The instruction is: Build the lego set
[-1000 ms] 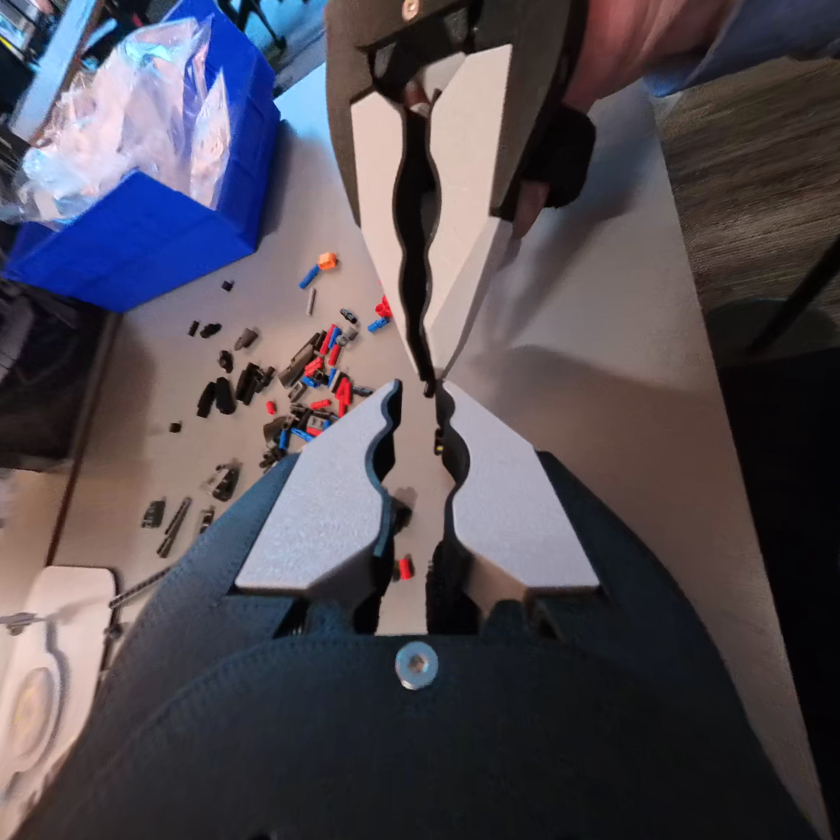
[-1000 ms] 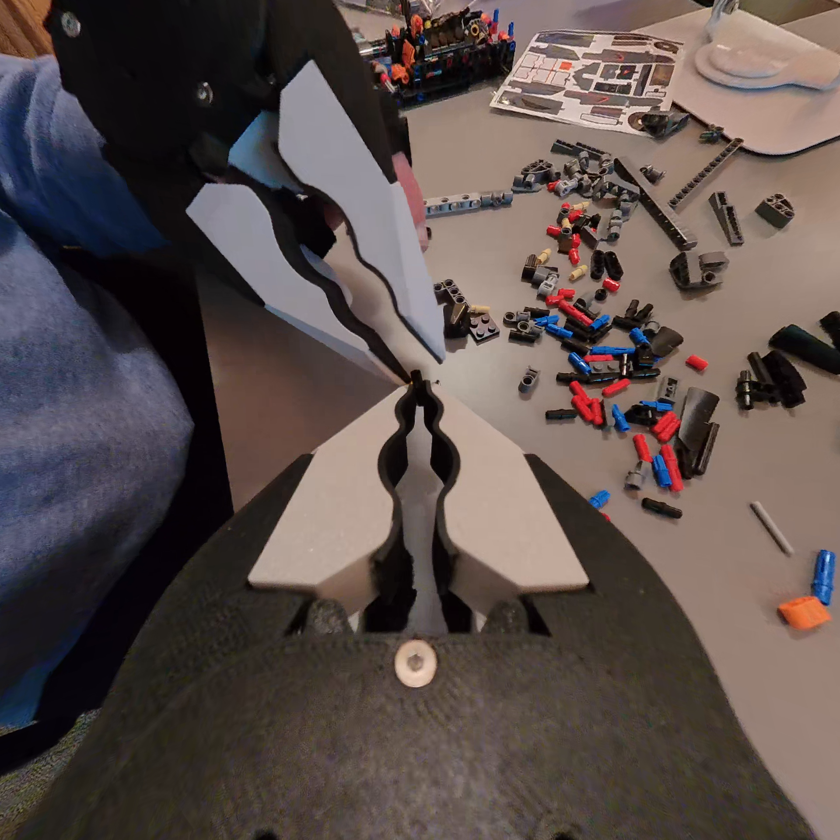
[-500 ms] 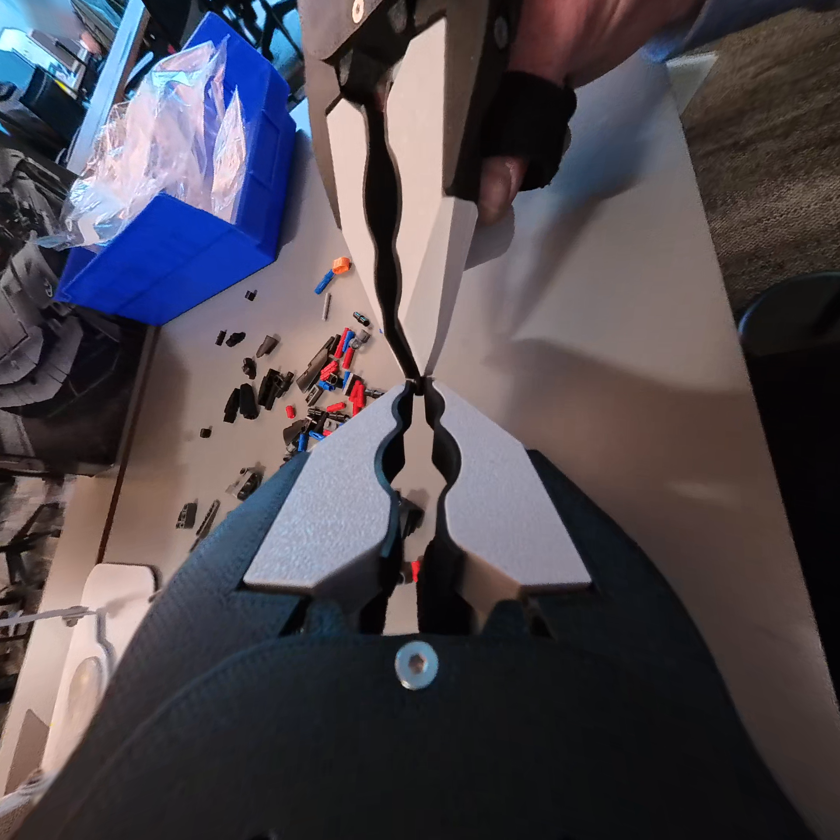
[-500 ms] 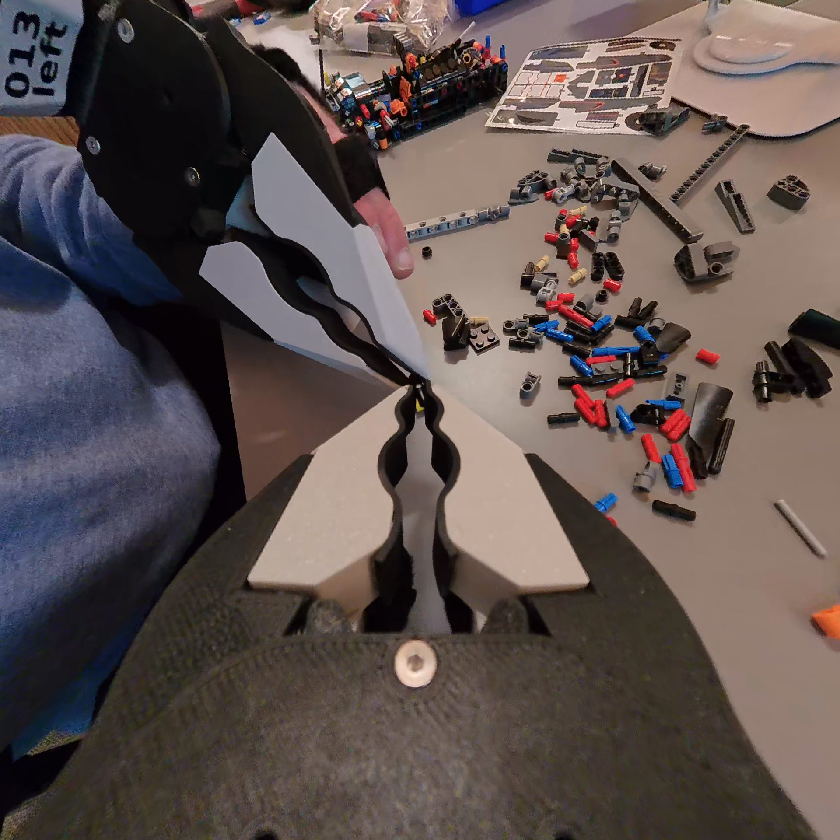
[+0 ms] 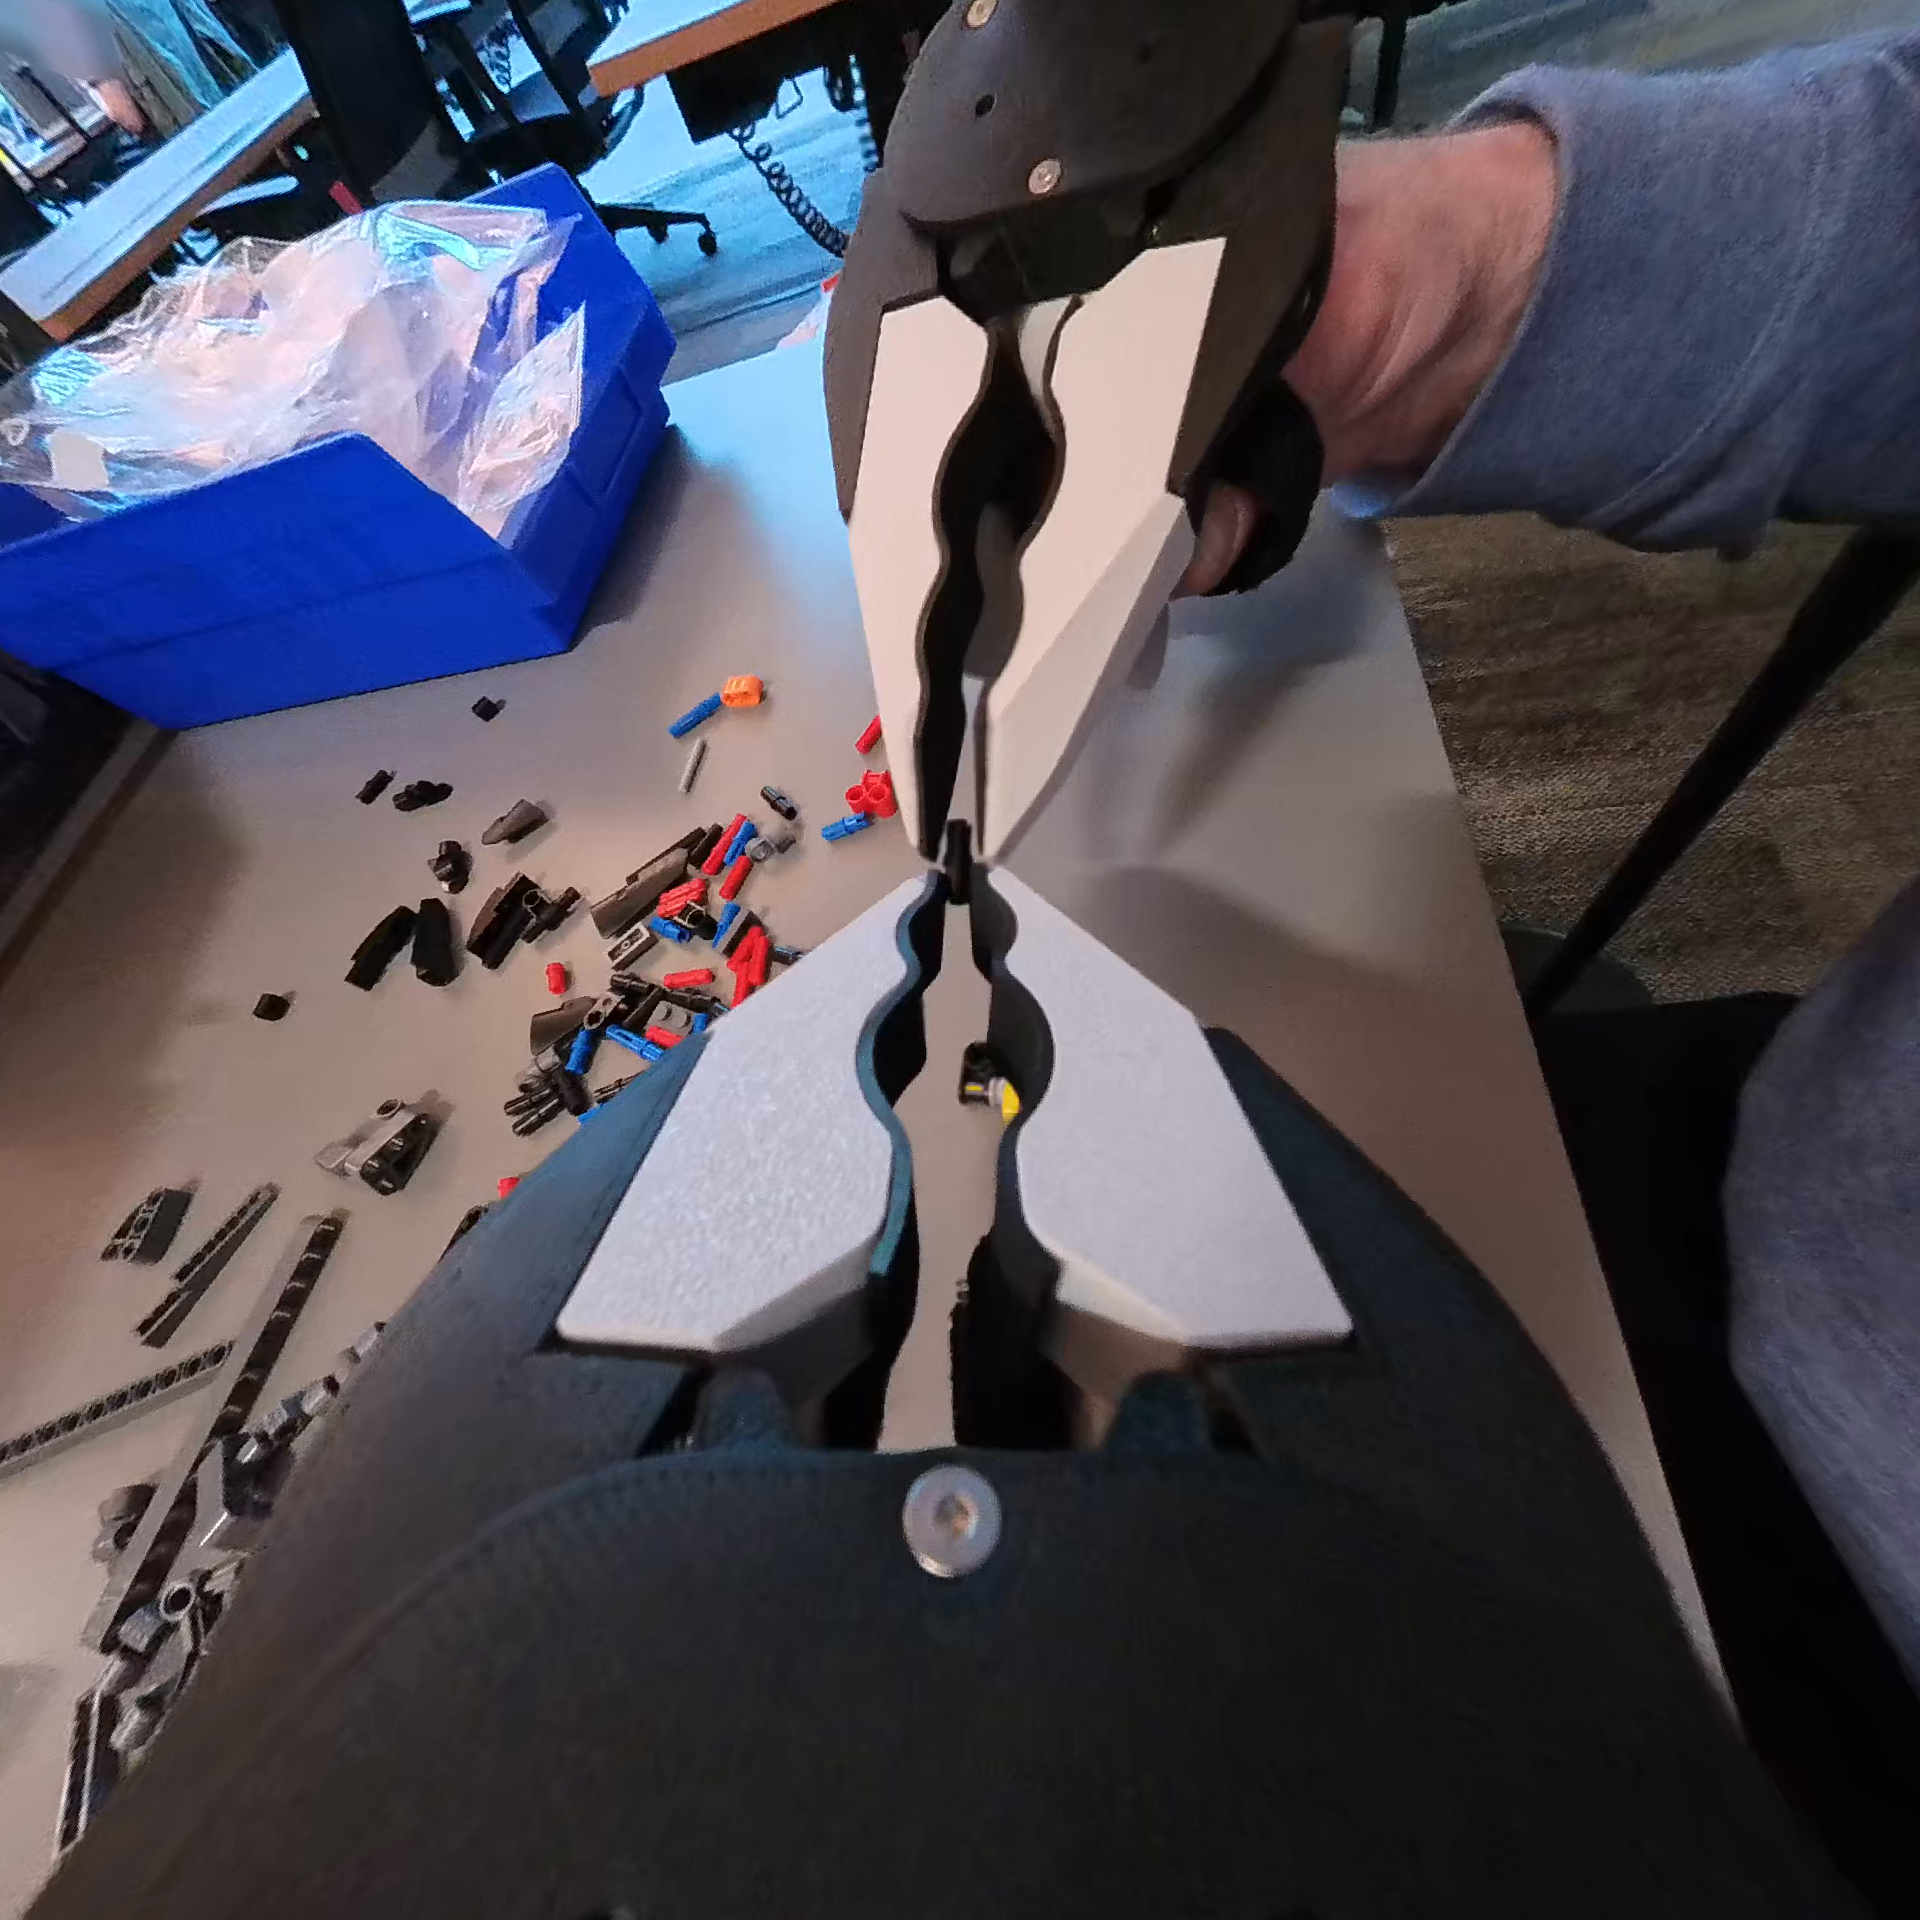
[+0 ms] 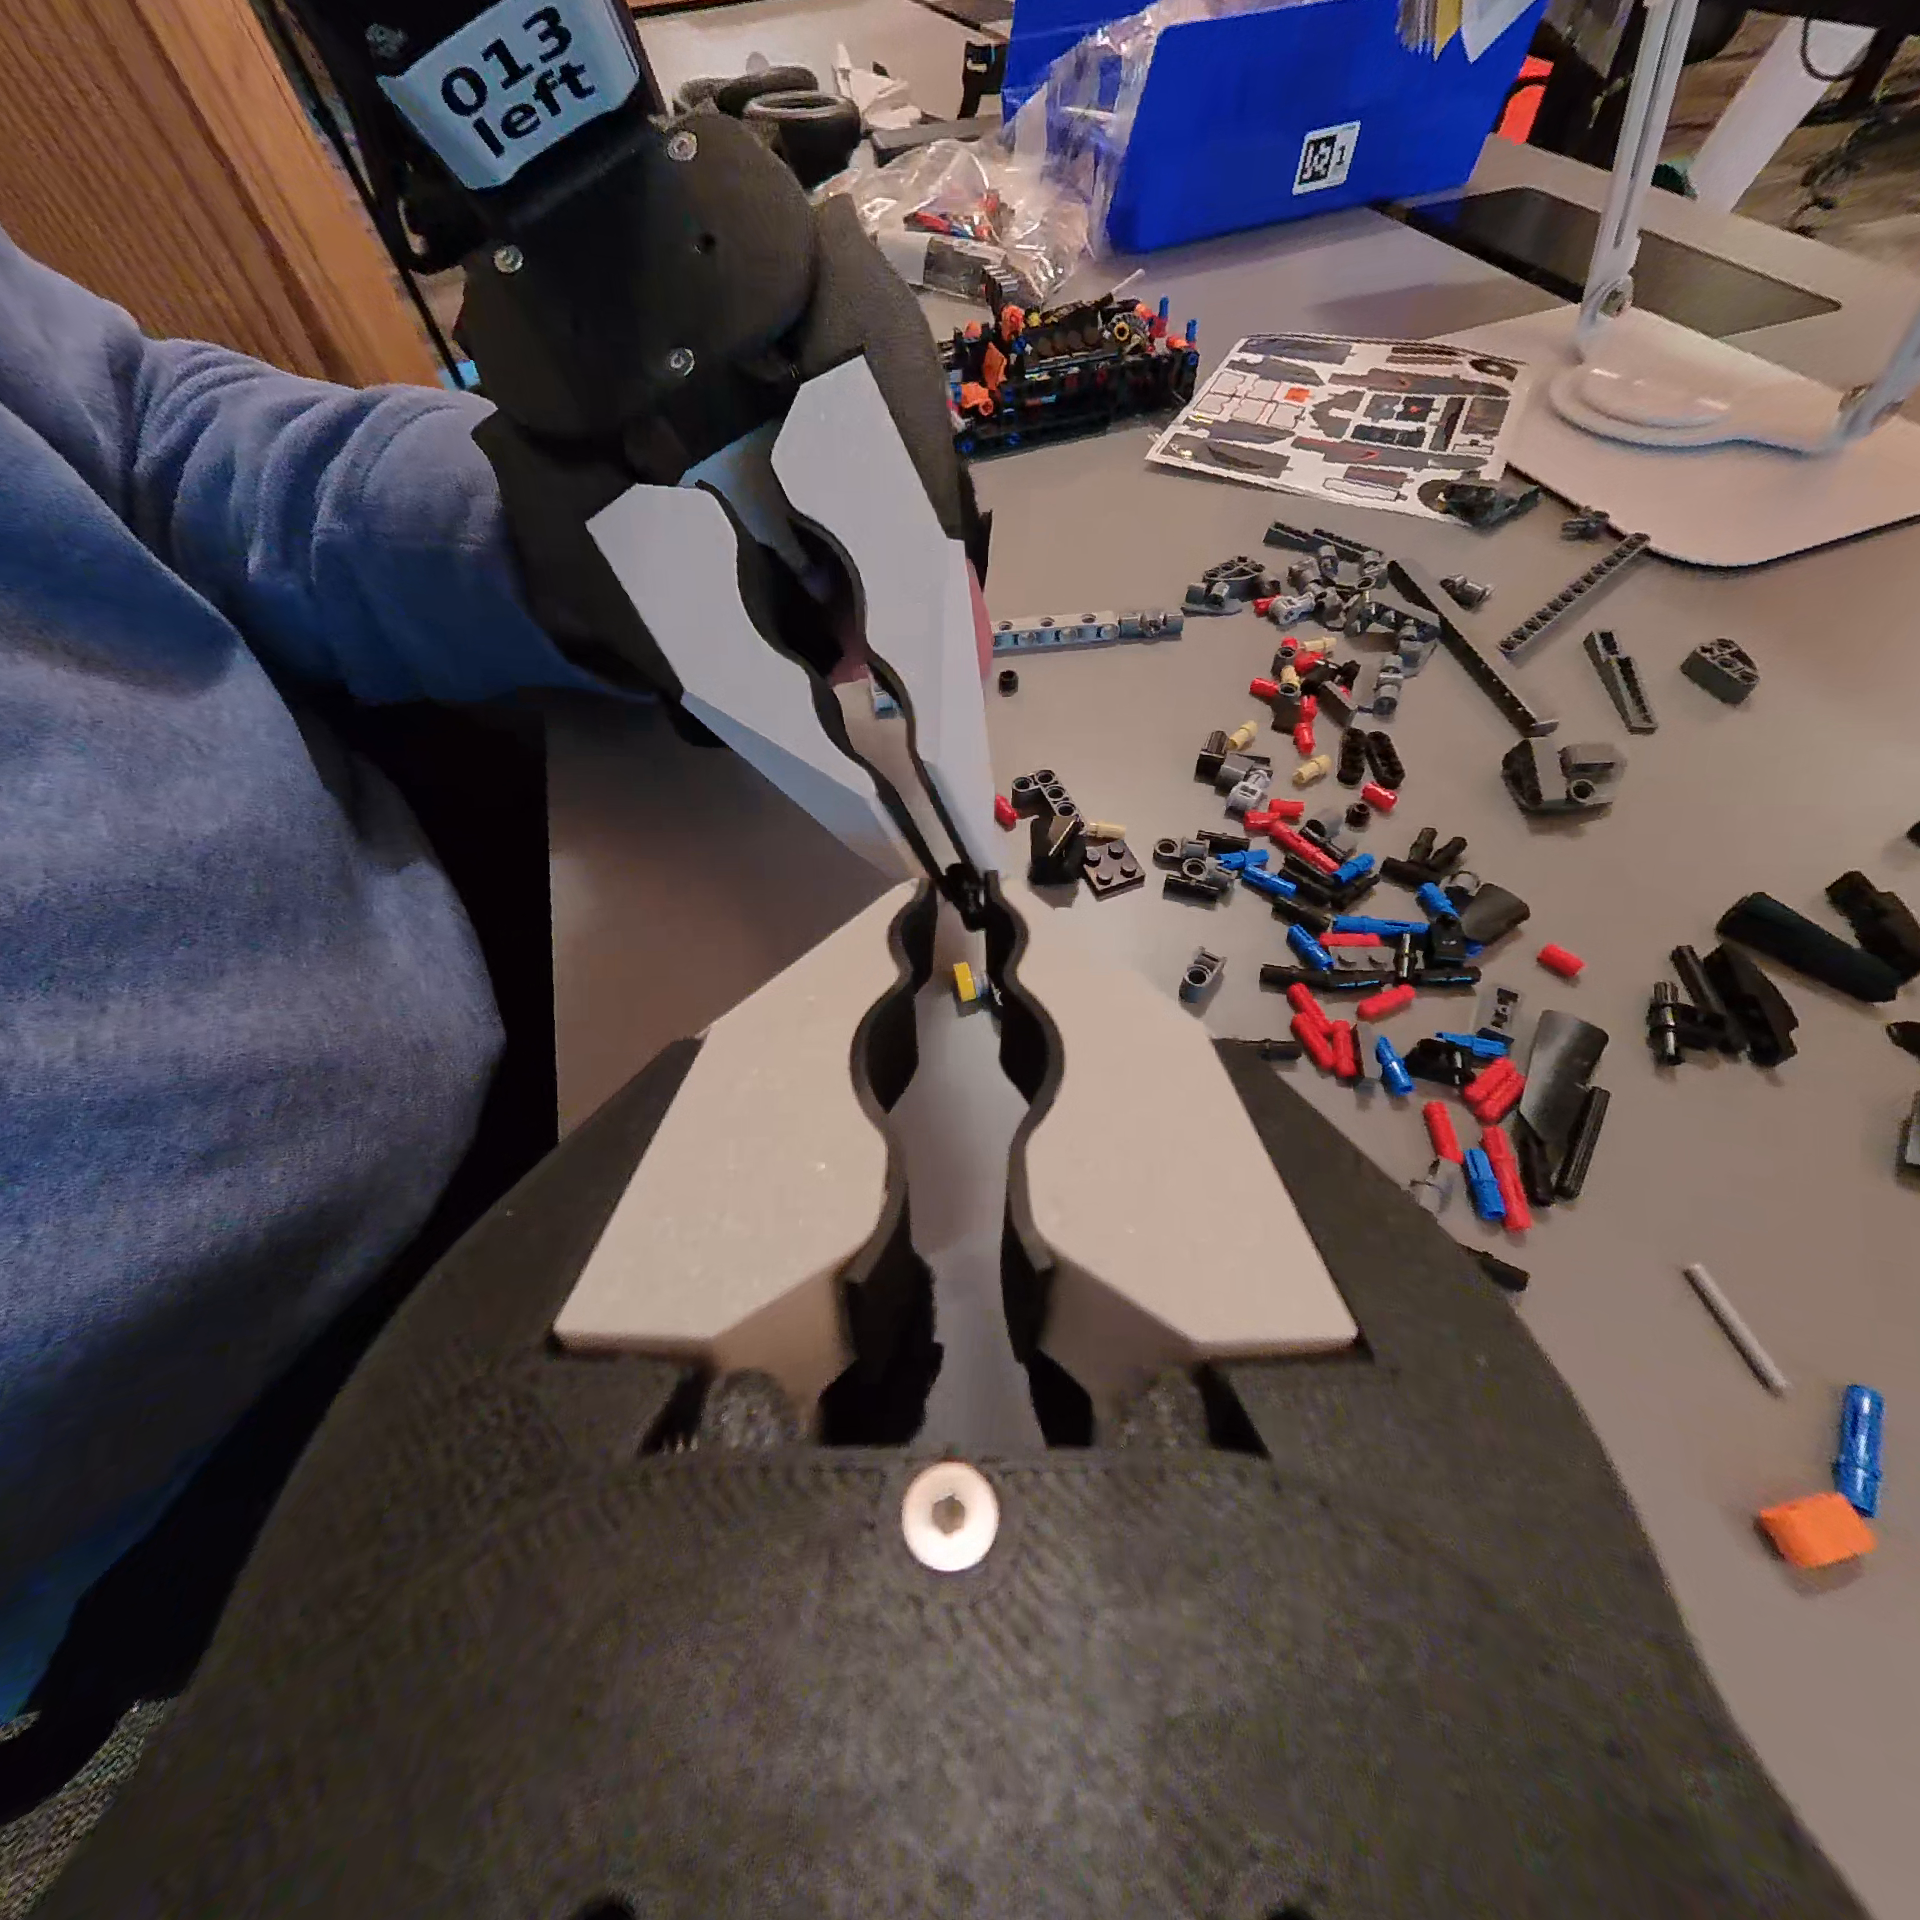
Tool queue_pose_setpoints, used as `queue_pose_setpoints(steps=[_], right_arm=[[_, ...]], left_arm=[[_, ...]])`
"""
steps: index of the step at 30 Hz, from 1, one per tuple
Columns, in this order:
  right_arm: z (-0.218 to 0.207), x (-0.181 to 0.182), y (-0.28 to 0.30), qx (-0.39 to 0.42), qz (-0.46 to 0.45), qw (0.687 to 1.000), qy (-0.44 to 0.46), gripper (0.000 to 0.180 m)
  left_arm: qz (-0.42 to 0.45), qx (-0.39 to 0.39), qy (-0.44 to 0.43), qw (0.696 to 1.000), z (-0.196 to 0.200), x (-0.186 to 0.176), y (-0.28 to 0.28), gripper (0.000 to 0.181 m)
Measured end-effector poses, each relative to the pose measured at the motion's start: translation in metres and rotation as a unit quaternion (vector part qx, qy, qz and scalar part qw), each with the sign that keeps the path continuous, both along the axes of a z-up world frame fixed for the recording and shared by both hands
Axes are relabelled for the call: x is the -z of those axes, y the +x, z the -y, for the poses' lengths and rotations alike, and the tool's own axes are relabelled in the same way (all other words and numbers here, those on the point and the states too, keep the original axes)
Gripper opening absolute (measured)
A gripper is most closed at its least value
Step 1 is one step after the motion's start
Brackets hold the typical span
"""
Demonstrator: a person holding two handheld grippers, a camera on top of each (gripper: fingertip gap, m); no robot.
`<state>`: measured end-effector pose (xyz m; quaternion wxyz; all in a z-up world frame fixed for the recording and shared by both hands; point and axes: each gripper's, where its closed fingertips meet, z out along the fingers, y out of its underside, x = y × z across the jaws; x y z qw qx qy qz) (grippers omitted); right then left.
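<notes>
My left gripper [image 5: 958,891] and right gripper [image 6: 961,891] meet tip to tip above the grey table [image 5: 1247,831]. Both are shut on one small black pin [image 5: 957,857], held between them; it also shows in the right wrist view [image 6: 966,894]. The right gripper comes down from above in the left wrist view [image 5: 953,826]. The left gripper reaches in from the upper left in the right wrist view [image 6: 951,868]. A small yellow and black piece [image 6: 968,982] shows through the finger gap, seemingly on the table below. Loose black, red and blue pieces [image 6: 1351,914] lie scattered beside us.
A blue bin [image 5: 312,582] with clear plastic bags stands at the back. A partly built model [image 6: 1070,364], a printed sheet [image 6: 1351,426] and a white stand base [image 6: 1683,405] lie beyond the pieces. An orange piece [image 6: 1816,1538] lies apart. The table's edge [image 5: 1455,935] is close by. Only a small space, under 4 cm, lies between the two pairs of fingers. From either gripper's tips it is about 20 cm to the orange piece [image 6: 1816,1538].
A second ago my left gripper was open around the pin held by the right one; it has since shut on it. Both grippers have tilted and shifted while staying tip to tip.
</notes>
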<state>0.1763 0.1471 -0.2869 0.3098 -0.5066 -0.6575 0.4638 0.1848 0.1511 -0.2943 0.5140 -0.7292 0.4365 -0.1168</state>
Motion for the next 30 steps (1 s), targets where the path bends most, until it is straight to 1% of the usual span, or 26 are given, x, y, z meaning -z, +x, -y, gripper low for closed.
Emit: queue_pose_setpoints(steps=[4, 7, 12, 26, 30], right_arm=[[-0.0010, 0.0018, 0.0009, -0.002, 0.002, 1.000, -0.002, 0.007], [-0.0006, 0.0020, 0.0012, -0.004, -0.001, 1.000, -0.004, 0.003], [0.0004, 0.0038, 0.0024, -0.012, 0.001, 1.000, -0.012, 0.002], [-0.0014, 0.0065, 0.0024, -0.005, 0.008, 1.000, 0.003, 0.000], [-0.0029, 0.0059, 0.0027, -0.001, 0.006, 1.000, 0.003, 0.001]], left_arm=[[0.007, 0.002, 0.000, 1.000, 0.0002, -0.0016, -0.0001, 0.003], [0.007, 0.006, 0.001, 1.000, 0.0009, -0.0014, 0.0005, 0.003], [0.006, 0.012, -0.002, 1.000, 0.0019, 0.0001, 0.0017, 0.003], [0.009, 0.009, -0.011, 1.000, -0.0002, 0.0028, 0.0010, 0.004], [-0.015, -0.006, -0.024, 1.000, -0.0020, 0.0082, -0.0063, 0.009]])
